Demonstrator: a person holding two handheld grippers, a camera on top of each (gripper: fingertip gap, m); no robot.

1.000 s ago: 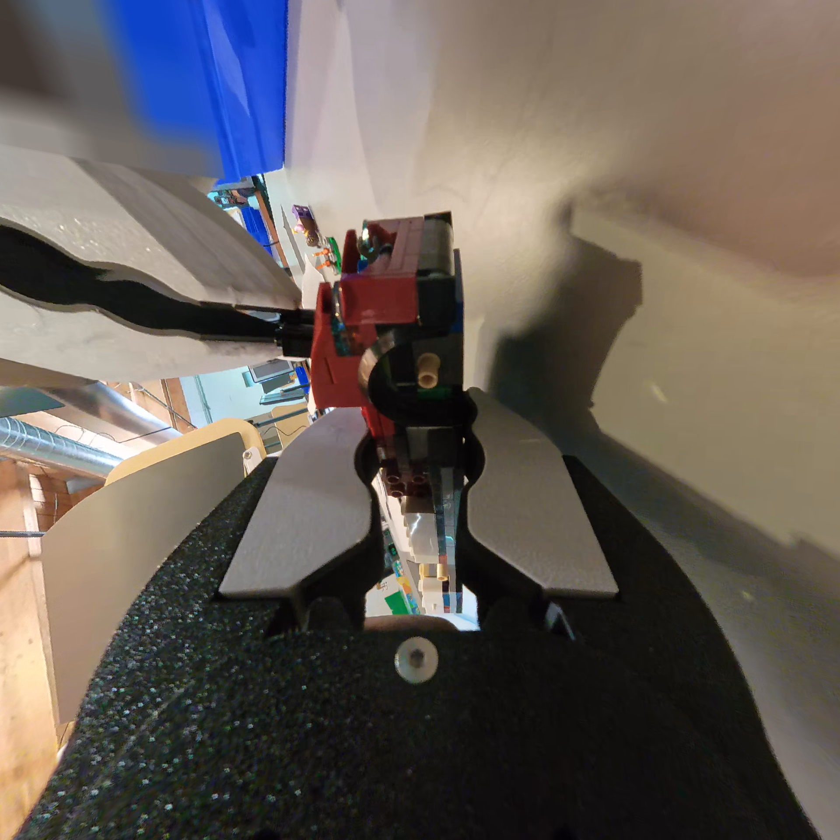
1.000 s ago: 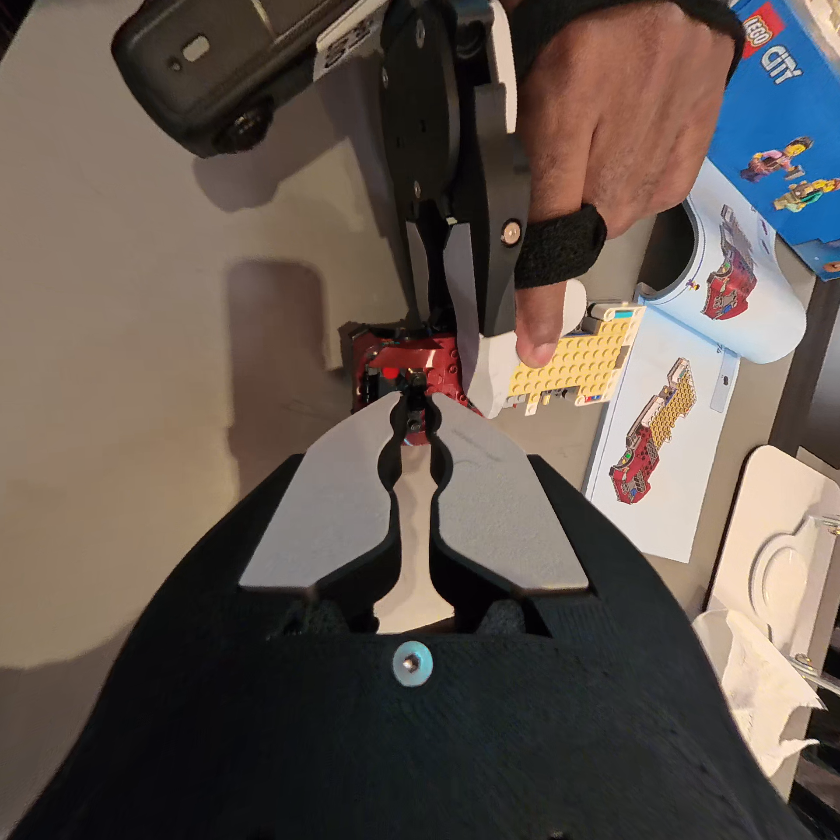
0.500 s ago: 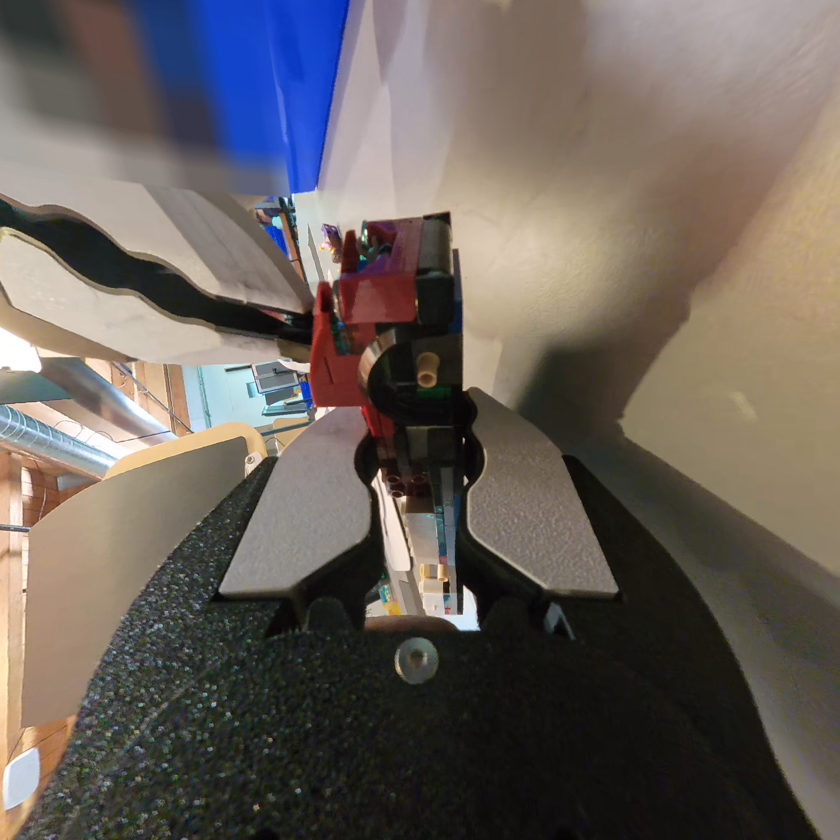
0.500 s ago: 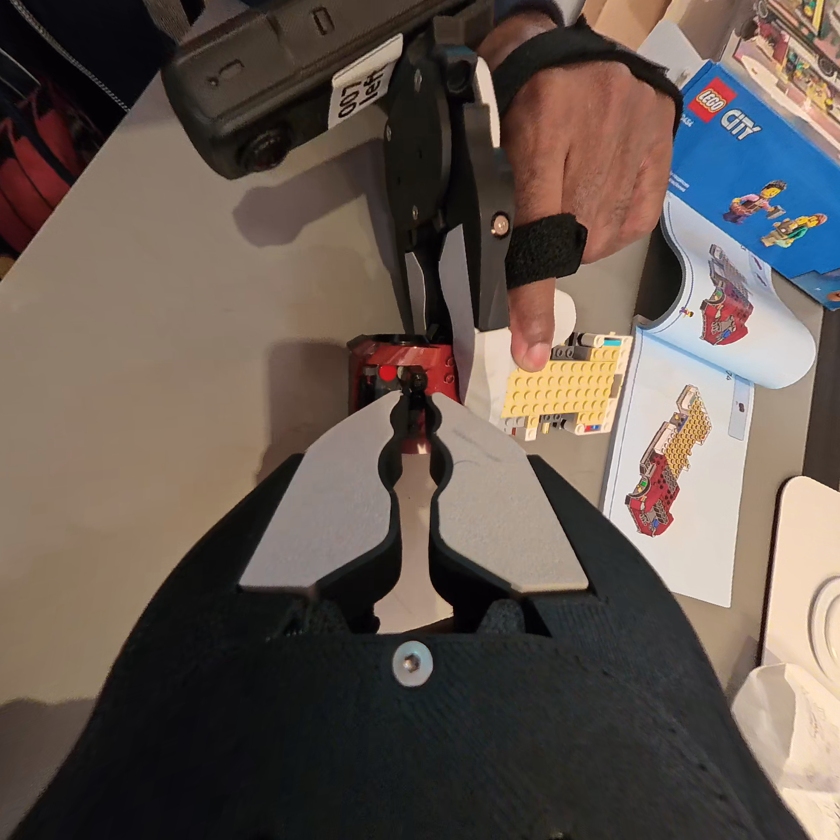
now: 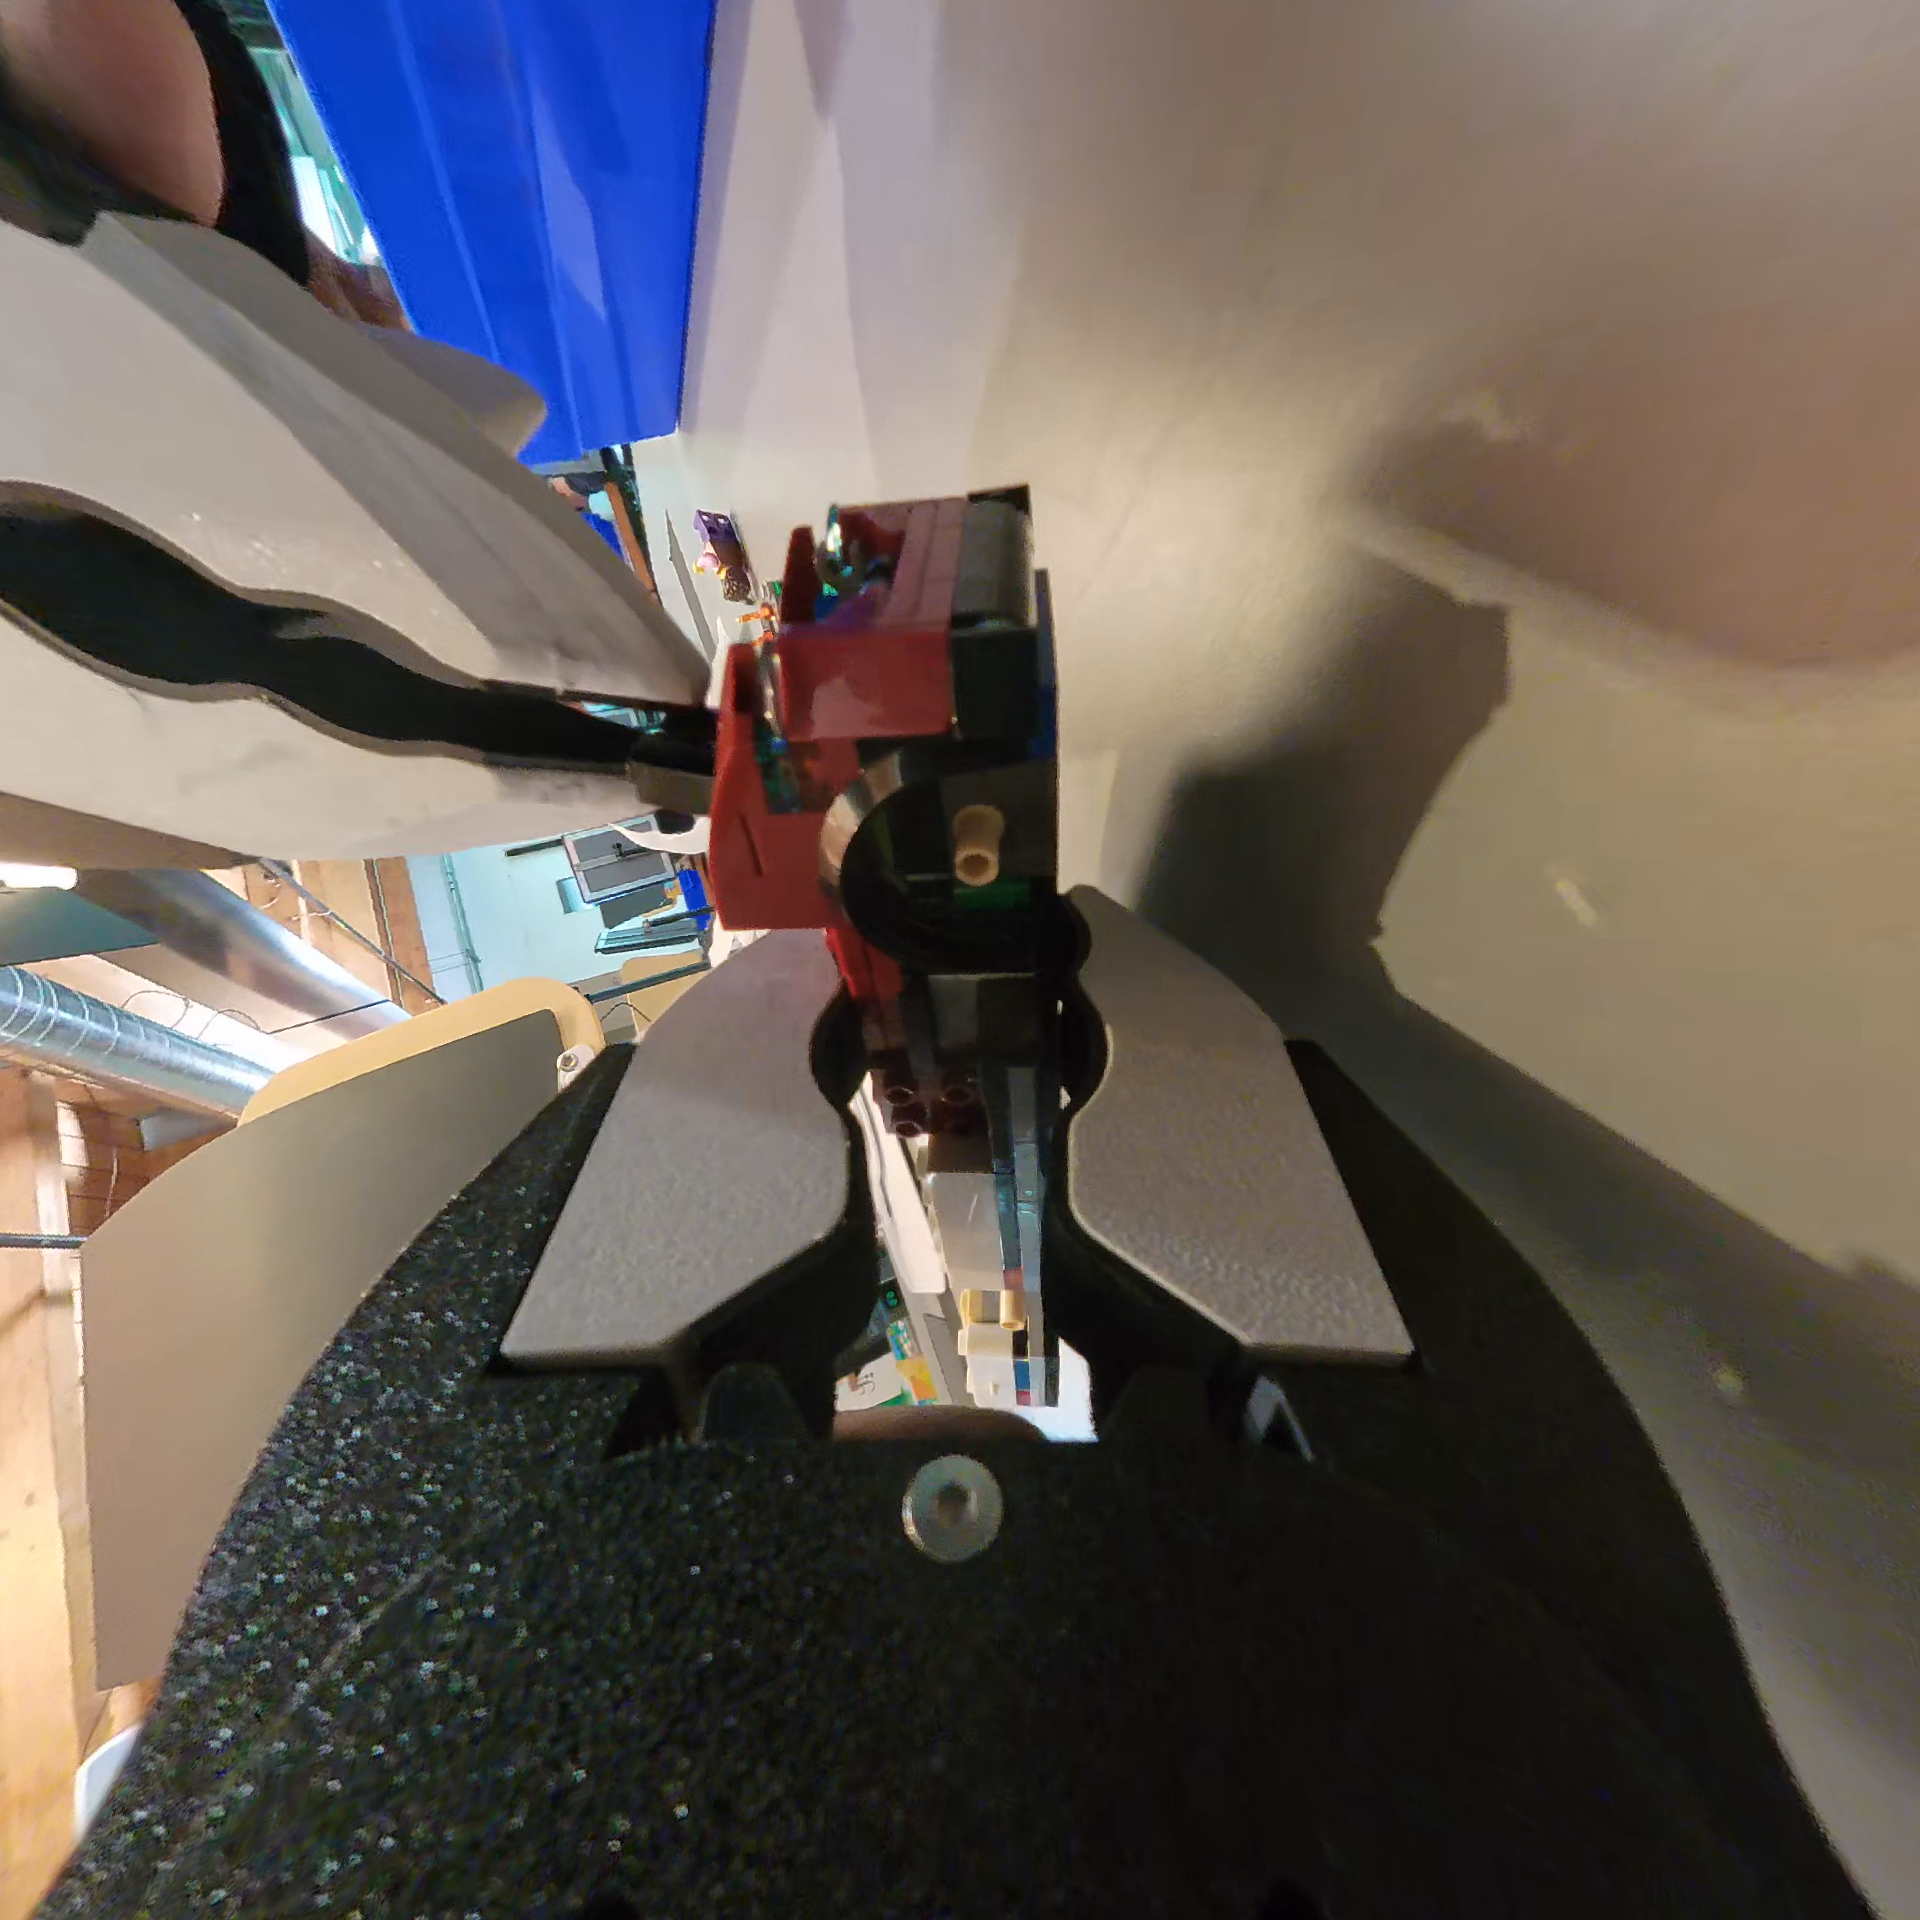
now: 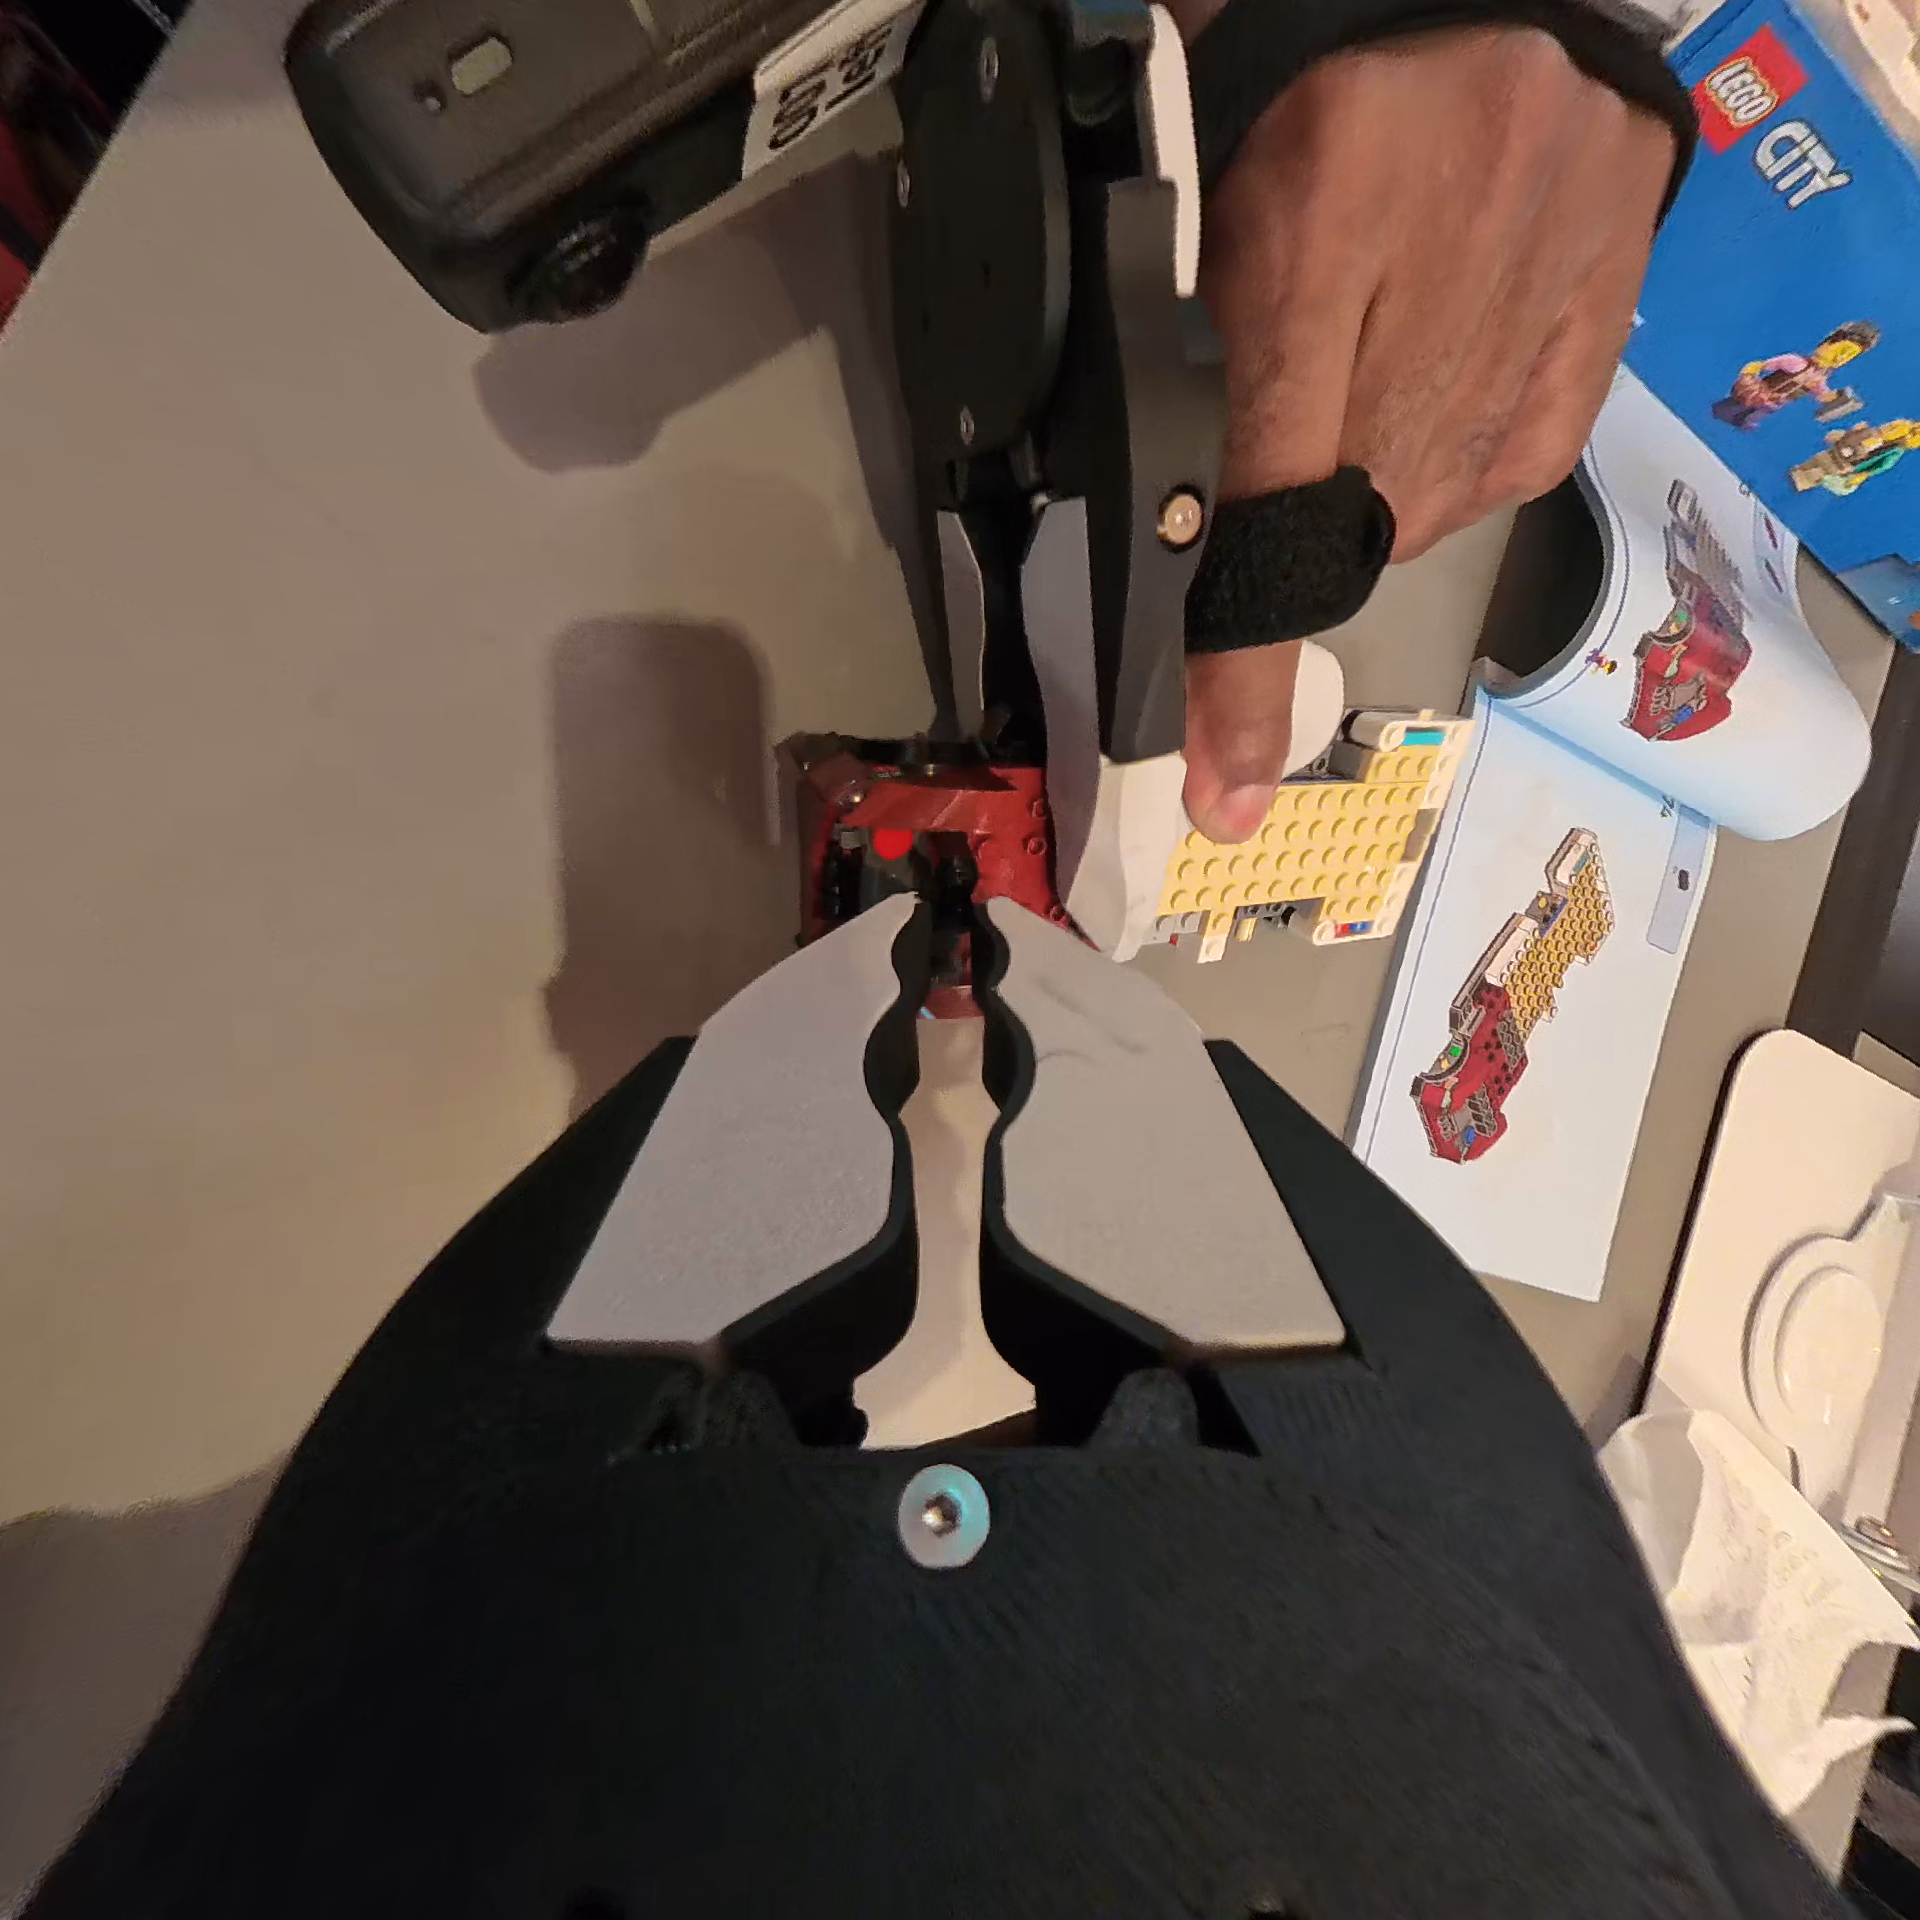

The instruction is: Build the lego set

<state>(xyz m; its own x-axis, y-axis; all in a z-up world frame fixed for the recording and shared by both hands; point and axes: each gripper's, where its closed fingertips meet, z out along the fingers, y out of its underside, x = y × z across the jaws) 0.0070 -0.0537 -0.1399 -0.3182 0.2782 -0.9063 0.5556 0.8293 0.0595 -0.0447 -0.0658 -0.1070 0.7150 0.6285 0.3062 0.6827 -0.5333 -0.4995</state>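
My left gripper is shut on a dark red and black brick model, whose pale rear part runs back between the fingers. In the right wrist view the left gripper comes down from the top in a person's hand and clamps the model, which rests on the table. The model's tan studded plate sticks out to the right. My right gripper is shut on a small black piece and holds it against the model's red front. The right gripper also shows in the left wrist view, coming in from the left with the black piece.
An open instruction booklet lies right of the model, with a blue box behind it. A white tray and crumpled paper lie at the right edge. The blue box also shows in the left wrist view.
Both grippers keep their grasps. The right gripper stays with its tips at the model's red front; the views have only drifted a little.
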